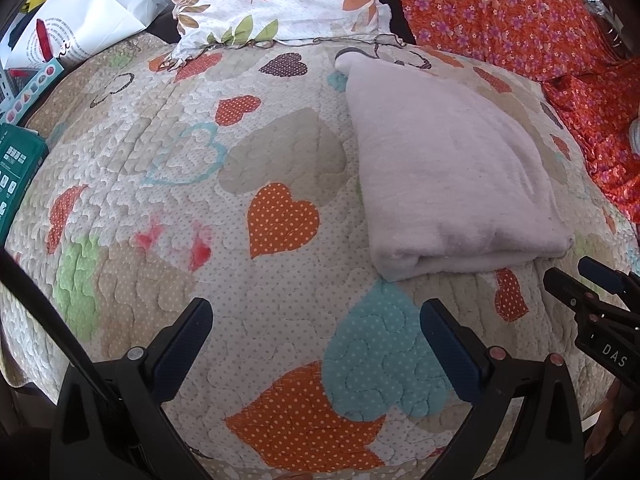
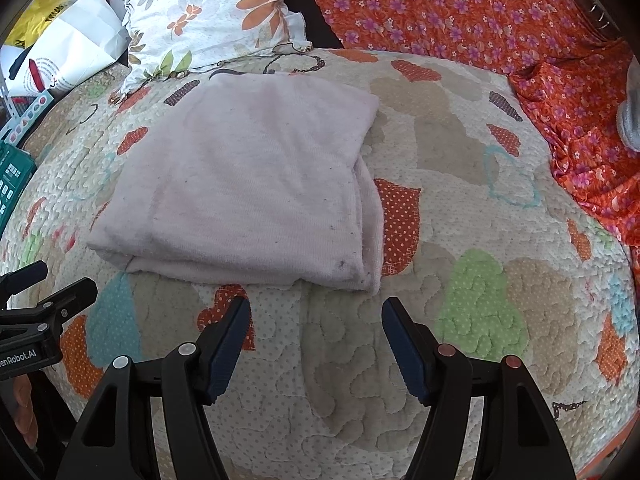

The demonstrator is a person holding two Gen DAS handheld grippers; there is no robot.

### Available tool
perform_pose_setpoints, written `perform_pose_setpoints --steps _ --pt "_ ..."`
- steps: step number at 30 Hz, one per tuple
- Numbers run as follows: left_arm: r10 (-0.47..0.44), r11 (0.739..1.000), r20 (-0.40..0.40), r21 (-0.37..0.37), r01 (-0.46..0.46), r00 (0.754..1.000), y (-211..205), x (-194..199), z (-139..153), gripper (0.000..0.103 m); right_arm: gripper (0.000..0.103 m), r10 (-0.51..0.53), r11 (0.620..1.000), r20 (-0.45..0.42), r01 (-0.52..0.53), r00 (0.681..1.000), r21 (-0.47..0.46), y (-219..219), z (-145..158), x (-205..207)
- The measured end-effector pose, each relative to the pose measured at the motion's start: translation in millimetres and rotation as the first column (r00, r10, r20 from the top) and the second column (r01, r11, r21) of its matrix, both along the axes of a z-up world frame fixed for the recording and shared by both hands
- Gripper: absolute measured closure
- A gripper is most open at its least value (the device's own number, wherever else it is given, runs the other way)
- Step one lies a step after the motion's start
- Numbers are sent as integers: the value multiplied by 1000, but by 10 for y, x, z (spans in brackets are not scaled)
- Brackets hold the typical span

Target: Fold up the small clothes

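1. Your left gripper (image 1: 316,332) hangs over the heart-patterned quilt (image 1: 280,168) with its jaws spread wide and nothing between them; your right gripper (image 2: 316,336) is likewise parted and empty, just short of the cloth.
2. The pale pink garment (image 2: 248,176) lies on the quilt already folded into a thick rectangle, its near edge just ahead of your right fingertips and off to the right of your left ones; by the look of it, the fold is nearly or fully done.
3. If you pinch only the top layer at the near right corner, where loose edges show, the stack will likely peel open; take all layers or none.
4. The quilt is soft and puffy; press low and you may catch quilt along with the garment, dragging both.
5. The two grippers sit close side by side; swinging either inward risks a knock.
6. The floral pillow (image 2: 208,16) touches the far edge; pushing the garment away may bunch it there.
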State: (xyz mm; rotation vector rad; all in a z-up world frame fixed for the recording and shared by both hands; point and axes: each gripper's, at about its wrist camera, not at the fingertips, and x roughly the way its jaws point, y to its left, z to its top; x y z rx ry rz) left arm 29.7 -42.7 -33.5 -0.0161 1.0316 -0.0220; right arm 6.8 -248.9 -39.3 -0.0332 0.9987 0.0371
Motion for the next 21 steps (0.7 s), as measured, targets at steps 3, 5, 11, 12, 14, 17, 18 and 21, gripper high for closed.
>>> perform_pose_setpoints --steps 3,5,11,12,14,17,18,21 --pt "-6 1000 0 4 6 1000 -20 1 -4 0 30 -12 1000 0 12 1000 -8 -30 4 -6" --pt "-8 1000 -1 5 8 1000 -32 -2 -8 0 30 -20 1000 -1 20 1000 -8 -52 5 -9" --pt "-8 1000 -2 5 8 1000 -45 -3 -11 0 30 -31 1000 -4 31 1000 0 -100 6 -14" --pt "-9 1000 -4 3 9 1000 -47 -2 -12 0 30 -30 1000 -4 30 1000 -1 -98 5 -11" --pt "-11 1000 -8 0 11 1000 -50 -1 -20 0 30 -30 1000 -4 29 1000 -3 -99 4 -13" --pt "-13 1000 -16 -8 13 1000 -49 5 -33 0 30 -29 1000 -6 29 1000 -7 -93 -7 -5" --pt "-15 1000 -19 -13 15 1000 -47 6 -37 0 30 -30 1000 -7 30 1000 -8 -98 -9 -5" --pt "-15 1000 -22 -17 15 1000 -43 7 -40 0 30 -31 999 -10 30 999 -10 -100 -17 1"
